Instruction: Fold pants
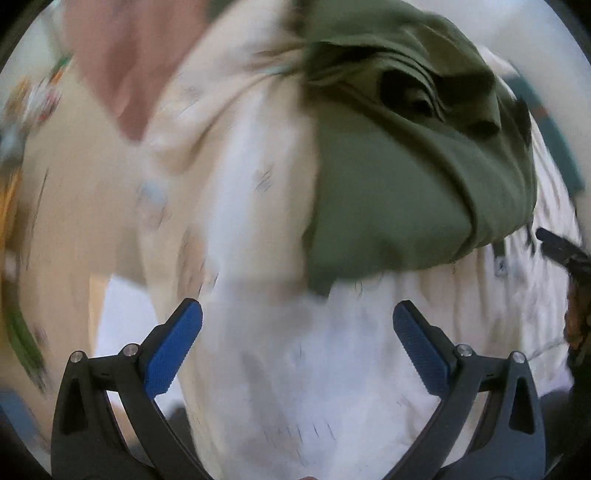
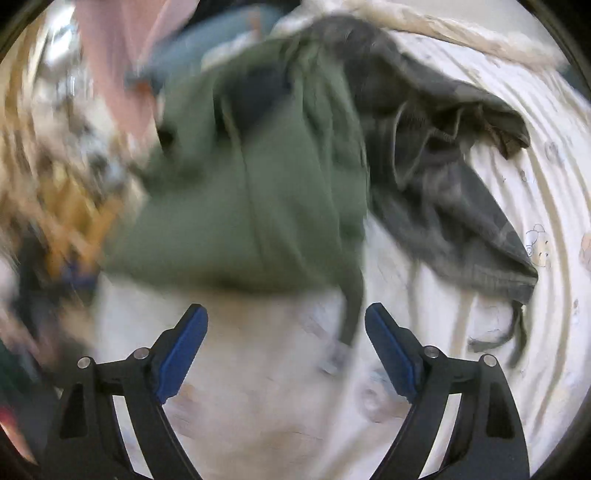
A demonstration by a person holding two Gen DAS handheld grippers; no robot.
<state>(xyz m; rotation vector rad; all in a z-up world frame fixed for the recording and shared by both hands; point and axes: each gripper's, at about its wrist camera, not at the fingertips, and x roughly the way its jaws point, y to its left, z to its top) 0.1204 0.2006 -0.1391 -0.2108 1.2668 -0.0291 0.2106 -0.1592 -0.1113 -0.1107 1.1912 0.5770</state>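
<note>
Olive green pants (image 1: 402, 173) lie bunched on a white printed bedsheet (image 1: 295, 369), above and to the right of my left gripper (image 1: 297, 321). That gripper is open, its blue pads apart over bare sheet. In the right wrist view the green pants (image 2: 266, 206) fill the upper middle, with a drawstring (image 2: 351, 306) hanging down between the fingers. My right gripper (image 2: 286, 325) is open just below the pants' edge, pads not touching cloth. Both views are blurred.
A grey crumpled garment (image 2: 450, 177) with loose strings lies right of the green pants. Pink cloth (image 1: 122, 62) sits at the upper left. A cream blanket edge (image 2: 443, 29) runs along the back. The other gripper's dark tip (image 1: 561, 247) shows at the right edge.
</note>
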